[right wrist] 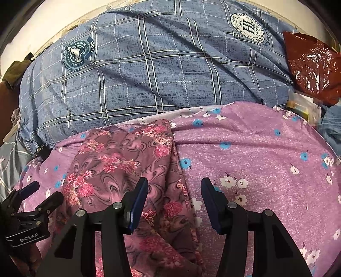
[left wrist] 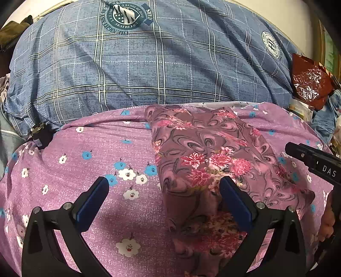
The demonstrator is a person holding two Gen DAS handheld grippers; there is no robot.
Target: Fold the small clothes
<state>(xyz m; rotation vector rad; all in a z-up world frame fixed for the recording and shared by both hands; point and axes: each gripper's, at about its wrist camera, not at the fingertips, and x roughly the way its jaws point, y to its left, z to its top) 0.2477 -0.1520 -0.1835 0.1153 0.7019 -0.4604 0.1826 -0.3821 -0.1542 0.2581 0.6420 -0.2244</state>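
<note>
Folded floral garment (left wrist: 204,153) lying flat as a narrow strip on the purple flowered sheet (left wrist: 85,159) before the blue plaid quilt (left wrist: 138,70), left gripper (left wrist: 164,194) and right gripper (right wrist: 173,198) hovering at its near edges, jaws spread, gripping nothing, seemingly ready for another fold.

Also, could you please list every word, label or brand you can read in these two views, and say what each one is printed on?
"DAS": on the right gripper, in the left wrist view; further letters are out of view.
"GenRobot.AI": on the left gripper, in the right wrist view.
"HL" with "LOVE": round white crest on the blue plaid quilt; its ring text is too small.
Teal crest: ring text unreadable.
</note>
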